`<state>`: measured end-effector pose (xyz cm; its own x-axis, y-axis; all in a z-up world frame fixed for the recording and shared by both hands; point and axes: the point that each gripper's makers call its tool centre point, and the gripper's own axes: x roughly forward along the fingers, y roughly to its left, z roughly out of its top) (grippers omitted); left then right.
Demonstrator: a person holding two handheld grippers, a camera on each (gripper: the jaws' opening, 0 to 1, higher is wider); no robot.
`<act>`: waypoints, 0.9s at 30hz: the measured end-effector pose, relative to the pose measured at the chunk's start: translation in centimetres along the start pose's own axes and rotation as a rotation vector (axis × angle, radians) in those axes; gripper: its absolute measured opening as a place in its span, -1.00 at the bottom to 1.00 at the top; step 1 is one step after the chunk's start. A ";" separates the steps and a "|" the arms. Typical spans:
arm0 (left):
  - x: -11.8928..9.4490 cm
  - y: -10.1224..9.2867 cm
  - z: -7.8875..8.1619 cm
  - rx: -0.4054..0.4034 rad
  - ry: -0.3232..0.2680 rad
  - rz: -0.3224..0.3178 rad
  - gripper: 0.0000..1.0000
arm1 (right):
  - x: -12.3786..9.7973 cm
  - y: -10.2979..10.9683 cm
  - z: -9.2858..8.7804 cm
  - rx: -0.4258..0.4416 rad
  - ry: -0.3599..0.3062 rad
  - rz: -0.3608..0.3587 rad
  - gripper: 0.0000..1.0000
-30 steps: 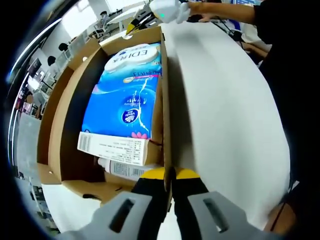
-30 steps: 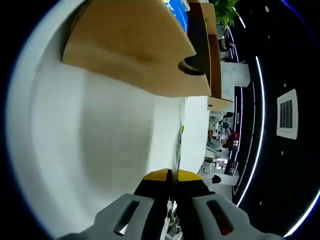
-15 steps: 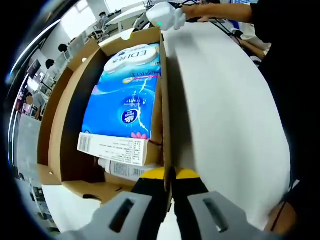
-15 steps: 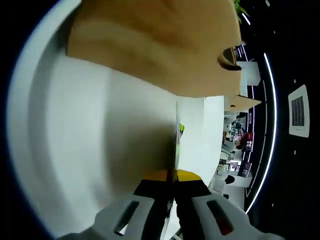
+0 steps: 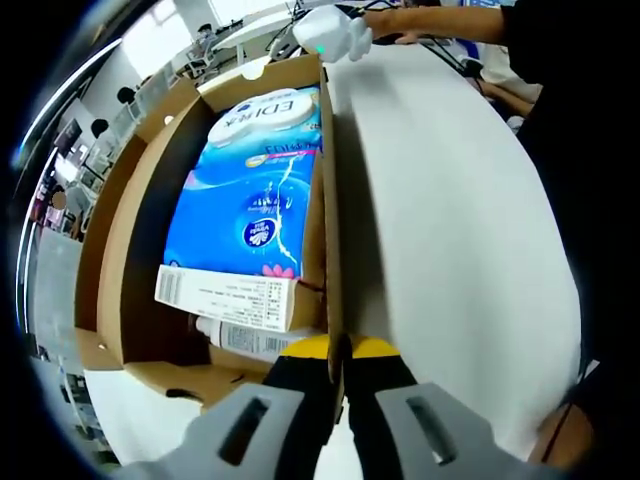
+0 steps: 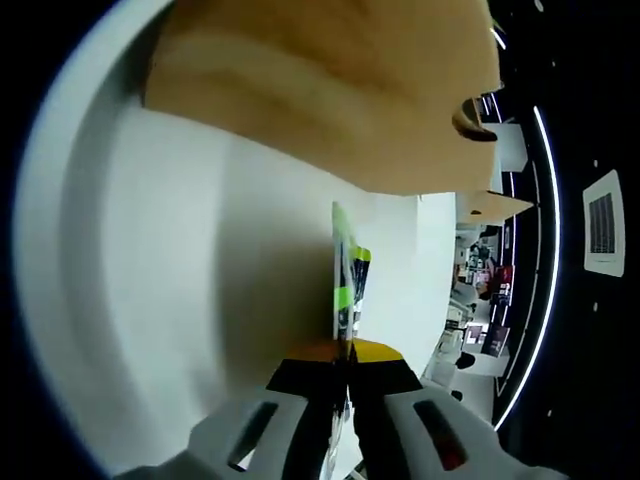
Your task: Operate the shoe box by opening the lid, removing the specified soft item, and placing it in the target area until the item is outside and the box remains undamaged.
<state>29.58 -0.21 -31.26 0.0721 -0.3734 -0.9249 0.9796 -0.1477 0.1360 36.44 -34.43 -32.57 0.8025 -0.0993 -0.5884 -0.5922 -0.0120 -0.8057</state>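
**Both tongs pinched on the open shoe box**

In the left gripper view, the left tongs (image 5: pixel 337 352) are closed on the near end of the shoe box's (image 5: pixel 120 280) wall, where the white lid (image 5: pixel 450 230) folds away to their right. Just ahead and left of the tips lie a white barcoded carton (image 5: pixel 225 296) and, under it, a white tube (image 5: pixel 245 338). Beyond them the blue tissue pack (image 5: pixel 255 185) fills the box toward its far end. At that far end a white-gloved hand (image 5: pixel 333 30) sits at the lid's corner.

In the right gripper view, the right tongs (image 6: pixel 343 355) are clamped on a thin edge of the white lid, seen edge-on with green marking. Past them the brown cardboard wall rises over the white bench (image 6: pixel 415 250).
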 end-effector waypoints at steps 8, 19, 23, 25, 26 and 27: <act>0.0 0.0 0.0 0.004 0.000 0.001 -0.94 | -0.1 0.6 -0.2 0.005 0.009 0.022 -0.90; 0.0 0.0 0.0 0.005 0.000 0.003 -0.94 | -0.4 0.9 -0.5 0.005 0.017 0.037 -0.86; 0.0 0.0 0.0 0.002 0.000 0.003 -0.94 | -0.6 1.0 -0.5 0.016 0.016 0.045 -0.85; 0.0 0.0 0.0 -0.001 0.000 0.003 -0.94 | -0.7 1.0 -0.6 0.027 0.017 0.050 -0.83; 0.0 0.0 0.0 -0.002 0.000 0.003 -0.94 | -0.8 1.0 -0.6 0.028 0.017 0.051 -0.83; 0.0 0.0 0.0 -0.002 0.000 0.003 -0.94 | -0.8 1.0 -0.6 0.028 0.017 0.051 -0.81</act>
<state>29.60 -0.21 -31.25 0.0747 -0.3741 -0.9244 0.9798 -0.1451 0.1378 35.13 -34.95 -32.90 0.7698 -0.1162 -0.6276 -0.6298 0.0215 -0.7764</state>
